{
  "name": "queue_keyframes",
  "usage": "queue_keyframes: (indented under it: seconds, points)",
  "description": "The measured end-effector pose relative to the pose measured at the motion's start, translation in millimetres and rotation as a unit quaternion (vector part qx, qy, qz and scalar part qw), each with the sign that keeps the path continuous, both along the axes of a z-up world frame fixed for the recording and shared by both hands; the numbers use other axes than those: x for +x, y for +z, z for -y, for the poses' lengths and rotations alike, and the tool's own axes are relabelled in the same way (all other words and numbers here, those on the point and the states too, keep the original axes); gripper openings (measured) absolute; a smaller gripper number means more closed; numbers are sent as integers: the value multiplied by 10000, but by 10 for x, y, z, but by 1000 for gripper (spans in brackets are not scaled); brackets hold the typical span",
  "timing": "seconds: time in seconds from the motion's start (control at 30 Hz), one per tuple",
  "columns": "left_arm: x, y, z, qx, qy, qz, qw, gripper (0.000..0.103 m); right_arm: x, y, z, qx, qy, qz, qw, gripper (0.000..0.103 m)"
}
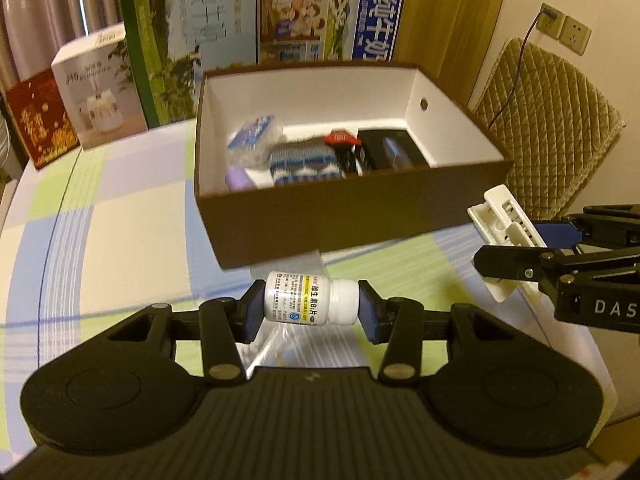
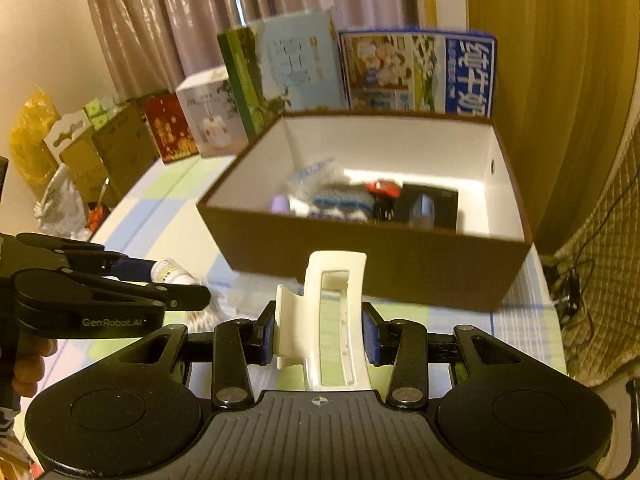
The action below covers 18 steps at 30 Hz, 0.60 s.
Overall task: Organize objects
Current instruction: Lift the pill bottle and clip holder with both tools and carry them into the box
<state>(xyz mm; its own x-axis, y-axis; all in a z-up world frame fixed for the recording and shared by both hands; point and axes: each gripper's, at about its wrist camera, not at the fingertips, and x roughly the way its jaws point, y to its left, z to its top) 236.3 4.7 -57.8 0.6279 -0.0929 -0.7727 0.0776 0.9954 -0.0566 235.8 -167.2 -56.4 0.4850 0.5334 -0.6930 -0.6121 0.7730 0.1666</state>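
My left gripper (image 1: 311, 307) is shut on a small white pill bottle (image 1: 311, 299), held sideways above the checked tablecloth, just in front of the brown box (image 1: 320, 216). My right gripper (image 2: 318, 330) is shut on a cream hair claw clip (image 2: 328, 316), also just short of the brown box (image 2: 400, 272). In the left wrist view the right gripper (image 1: 520, 248) shows at the right edge with the clip (image 1: 500, 216). In the right wrist view the left gripper (image 2: 176, 280) with the bottle (image 2: 172, 272) shows at the left. The box holds several small items.
Upright cartons (image 1: 188, 40) and a blue milk carton (image 1: 332, 24) stand behind the box. A quilted chair back (image 1: 552, 120) is at the right. More boxes and bags (image 2: 80, 152) line the wall at left. A hand (image 2: 28, 364) holds the left gripper.
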Motion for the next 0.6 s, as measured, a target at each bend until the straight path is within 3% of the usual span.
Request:
queue_keyframes:
  seconds: [0.6]
  points:
    - [659, 213, -39, 68, -126, 268, 9995, 42, 613, 202, -165, 181, -96, 159, 9997, 39]
